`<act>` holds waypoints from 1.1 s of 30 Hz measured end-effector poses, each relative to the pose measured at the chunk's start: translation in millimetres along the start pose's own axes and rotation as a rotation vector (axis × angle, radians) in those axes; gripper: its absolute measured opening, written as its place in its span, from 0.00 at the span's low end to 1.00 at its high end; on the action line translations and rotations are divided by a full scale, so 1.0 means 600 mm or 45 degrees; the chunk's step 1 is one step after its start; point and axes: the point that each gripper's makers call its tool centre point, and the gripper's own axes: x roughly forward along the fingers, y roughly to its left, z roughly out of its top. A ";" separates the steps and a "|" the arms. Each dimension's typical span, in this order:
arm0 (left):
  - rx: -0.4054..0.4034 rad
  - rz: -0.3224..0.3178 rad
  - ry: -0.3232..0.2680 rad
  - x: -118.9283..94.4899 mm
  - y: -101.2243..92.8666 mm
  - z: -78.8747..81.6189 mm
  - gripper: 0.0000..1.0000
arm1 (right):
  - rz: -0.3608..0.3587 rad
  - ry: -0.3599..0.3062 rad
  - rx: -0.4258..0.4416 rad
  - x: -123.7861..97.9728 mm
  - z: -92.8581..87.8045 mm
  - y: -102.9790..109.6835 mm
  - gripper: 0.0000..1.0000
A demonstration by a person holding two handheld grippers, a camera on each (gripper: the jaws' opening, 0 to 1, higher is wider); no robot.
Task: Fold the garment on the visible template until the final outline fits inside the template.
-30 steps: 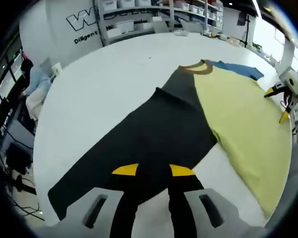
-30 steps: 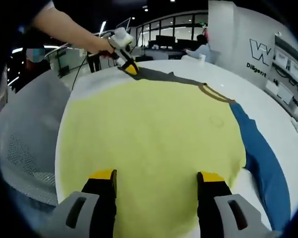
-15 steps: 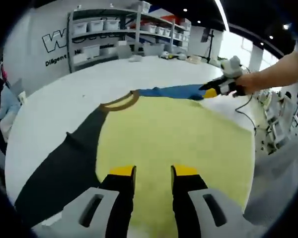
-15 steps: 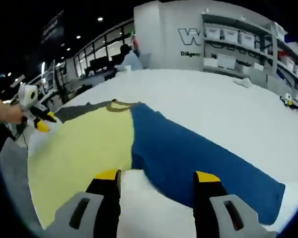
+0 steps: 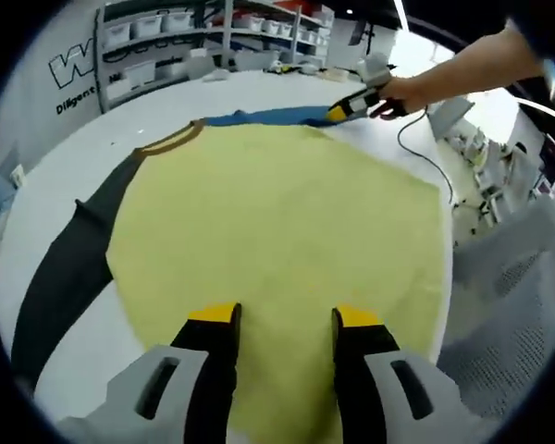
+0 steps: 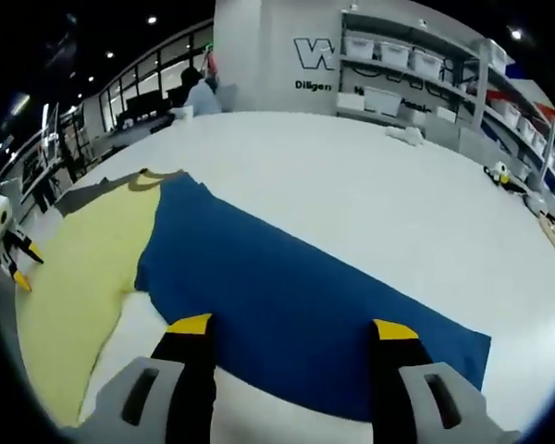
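White surface (image 6: pixel 370 185) carries the garment (image 5: pixel 277 213), spread flat: yellow body, dark sleeve (image 5: pixel 60 277), blue sleeve (image 6: pixel 296 296), brown collar (image 5: pixel 171 139). Left gripper (image 5: pixel 280 319) hovers over the yellow body, fingers apart, holding nothing. Right gripper (image 6: pixel 291 328) sits over the blue sleeve, fingers apart, empty. Shelves (image 6: pixel 416 69) with bins behind.

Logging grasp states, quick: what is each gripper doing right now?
Left gripper: open, jaws over the yellow body, holding nothing.
Right gripper: open, jaws over the blue sleeve, holding nothing.
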 end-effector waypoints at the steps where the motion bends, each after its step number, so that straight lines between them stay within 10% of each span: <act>1: -0.004 0.007 0.000 -0.001 0.002 -0.001 0.41 | -0.001 0.002 0.000 0.001 0.003 -0.002 0.64; 9: -0.029 0.016 -0.011 -0.002 0.003 0.002 0.42 | 0.096 0.030 -0.042 -0.002 0.009 0.013 0.66; 13: -0.086 0.043 -0.020 -0.010 0.012 0.004 0.42 | 0.049 -0.055 0.035 -0.018 0.022 -0.008 0.61; 17: -0.095 0.066 -0.003 -0.011 0.020 -0.005 0.42 | -0.006 0.073 -0.022 -0.028 -0.030 -0.041 0.62; 33: -0.134 0.095 -0.029 -0.014 0.018 -0.009 0.45 | -0.111 0.054 0.131 -0.045 -0.040 -0.102 0.60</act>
